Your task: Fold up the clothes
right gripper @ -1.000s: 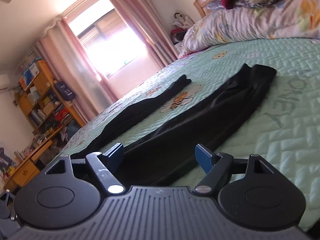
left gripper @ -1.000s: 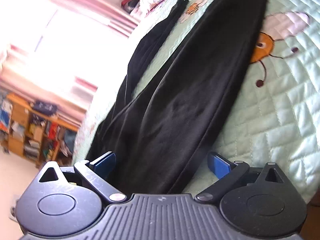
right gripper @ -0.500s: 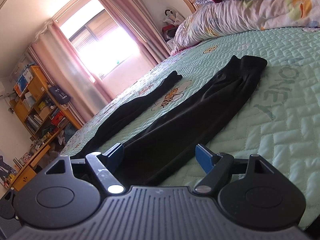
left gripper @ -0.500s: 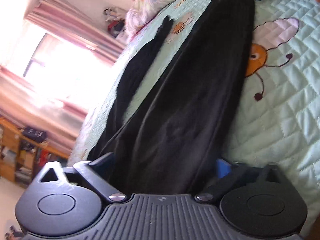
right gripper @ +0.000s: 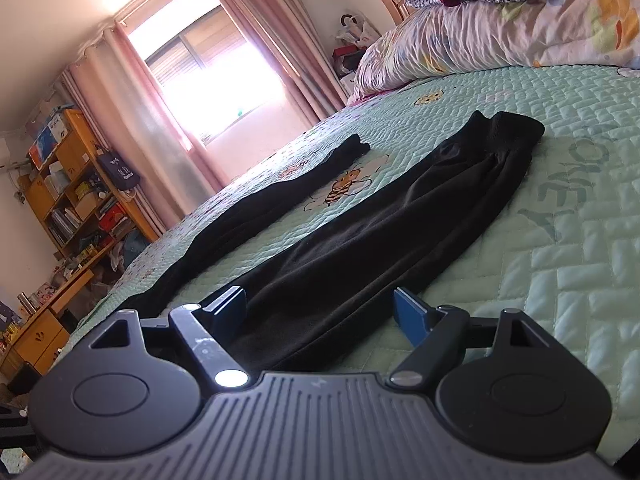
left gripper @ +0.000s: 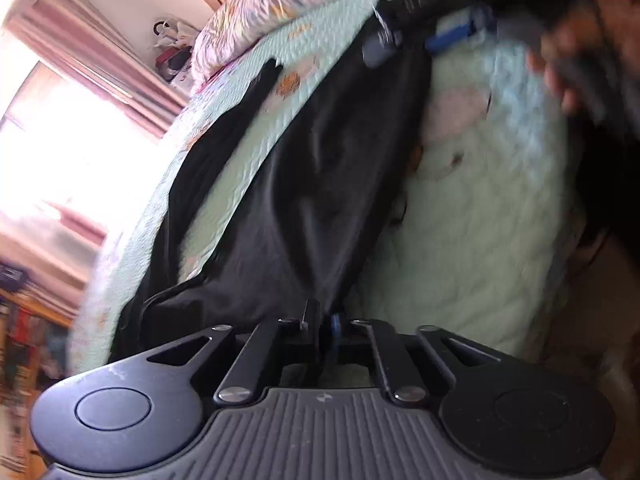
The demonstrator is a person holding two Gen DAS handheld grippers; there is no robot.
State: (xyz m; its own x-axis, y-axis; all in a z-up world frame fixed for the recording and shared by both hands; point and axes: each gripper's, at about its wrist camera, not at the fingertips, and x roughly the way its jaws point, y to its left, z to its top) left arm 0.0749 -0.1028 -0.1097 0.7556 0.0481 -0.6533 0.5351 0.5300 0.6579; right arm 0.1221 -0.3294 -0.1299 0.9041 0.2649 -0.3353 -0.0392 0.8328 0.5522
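Note:
Black trousers (right gripper: 380, 232) lie spread on a pale green quilted bedspread (right gripper: 560, 240), the two legs running away from me and apart at the far ends. The thinner leg (right gripper: 260, 208) lies to the left. My left gripper (left gripper: 322, 320) is shut on the near edge of the trousers (left gripper: 320, 184), with cloth pinched between its fingers. My right gripper (right gripper: 320, 308) is open and low over the wider leg, one blue fingertip (right gripper: 410, 312) on each side of the cloth. In the left wrist view the right gripper (left gripper: 420, 40) shows blurred at the far end, with a person's hand (left gripper: 568, 60) behind it.
A bunched floral duvet (right gripper: 500, 36) and piled clothes lie at the head of the bed. A bright window with pink curtains (right gripper: 132, 128) and wooden shelves (right gripper: 68, 200) stand beyond the bed's left edge. The bedspread lies bare to the right of the trousers.
My left gripper went from open to shut on the trousers' near edge, and its view tilted and blurred. The right gripper stayed open and moved slightly closer along the wider leg.

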